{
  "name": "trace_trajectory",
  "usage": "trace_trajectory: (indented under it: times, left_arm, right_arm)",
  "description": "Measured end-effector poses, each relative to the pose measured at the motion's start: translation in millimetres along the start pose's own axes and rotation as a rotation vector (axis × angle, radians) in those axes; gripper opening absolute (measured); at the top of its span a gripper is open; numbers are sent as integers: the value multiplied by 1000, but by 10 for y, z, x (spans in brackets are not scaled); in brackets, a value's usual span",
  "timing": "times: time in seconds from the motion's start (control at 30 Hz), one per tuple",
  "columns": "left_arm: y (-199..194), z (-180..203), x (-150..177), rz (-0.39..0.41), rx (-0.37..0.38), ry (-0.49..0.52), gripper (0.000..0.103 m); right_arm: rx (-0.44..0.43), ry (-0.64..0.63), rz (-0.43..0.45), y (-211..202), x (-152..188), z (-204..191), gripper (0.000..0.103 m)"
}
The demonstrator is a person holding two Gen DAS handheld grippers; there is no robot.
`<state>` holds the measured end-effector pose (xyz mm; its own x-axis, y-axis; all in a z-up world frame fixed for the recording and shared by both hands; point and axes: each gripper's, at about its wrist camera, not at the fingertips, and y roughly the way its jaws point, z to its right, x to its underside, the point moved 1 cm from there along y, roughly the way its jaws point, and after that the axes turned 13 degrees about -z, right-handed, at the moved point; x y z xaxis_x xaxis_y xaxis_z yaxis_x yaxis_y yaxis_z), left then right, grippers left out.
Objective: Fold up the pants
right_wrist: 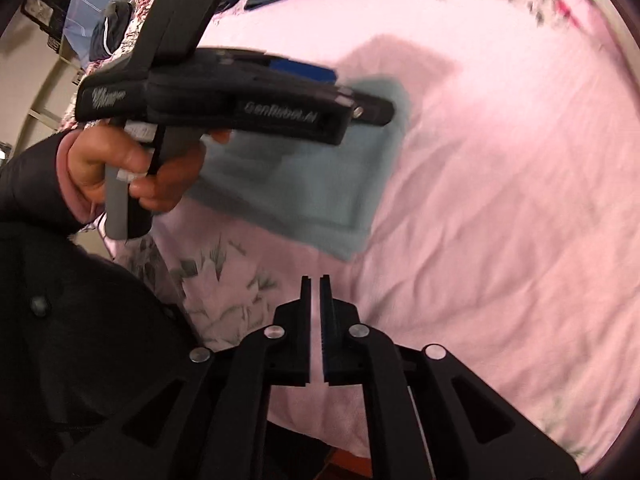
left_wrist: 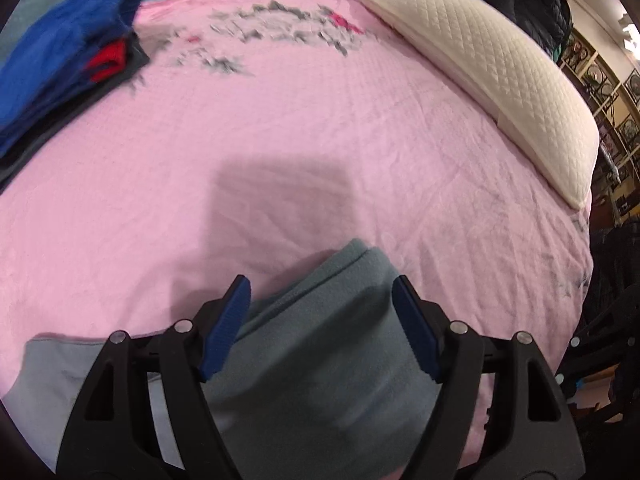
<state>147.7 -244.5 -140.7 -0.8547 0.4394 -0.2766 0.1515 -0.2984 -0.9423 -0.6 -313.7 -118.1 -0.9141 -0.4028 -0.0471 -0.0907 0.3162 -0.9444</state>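
Now, late in the fold: left gripper [left_wrist: 322,328] gapes wide around the folded grey-blue pants [left_wrist: 320,360] at six o'clock on the pink bed [left_wrist: 280,140], right gripper [right_wrist: 315,296] nearly closed, empty; next, probably stacking.

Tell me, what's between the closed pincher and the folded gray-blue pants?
Only bare pink bedspread, with a few leaf prints, lies between the right gripper and the folded pants. The right wrist view shows this.

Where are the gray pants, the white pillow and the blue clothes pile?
gray pants [left_wrist: 320,344], left wrist view, folded middle.
white pillow [left_wrist: 492,68], left wrist view, quilted top.
blue clothes pile [left_wrist: 64,56], left wrist view, top blue layer.
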Motion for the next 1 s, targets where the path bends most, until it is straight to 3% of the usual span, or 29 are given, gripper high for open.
trace_trajectory:
  times: [0.2,0.3,0.5,0.67,0.7,0.8,0.93,1.0]
  left_arm:
    - [-624,-622,362,103,-22,-129,83]
    - [-929,-1159,723,136,-111,-221,85]
    - [-1362,-2511,1848,115,-253,-509,87]
    - [-1467,-3220,2726,90,-243,-700,87]
    - [-1458,-3276,2829,91,-232,-712,87]
    - [-1375,-3345,2951,83,-205,-700,87]
    - [-1158,-3394,2863,64,-153,-670,87]
    - [-1117,-3372,2808,63,-183,-648,86]
  right_arm:
    - [56,-57,22,-29,-280,-411,7]
    - [71,-108,14,16,-464,-642,7]
    - [68,-214,-15,171,-974,-1203,13]
    - [60,-240,-38,426,-1379,-1728,23]
    - [59,-233,-31,464,-1430,-1827,29]
    - [26,-203,-25,569,-1574,-2079,30]
    - [16,-180,-38,606,-1591,-2244,31]
    - [26,-161,-42,608,-1564,-2237,31]
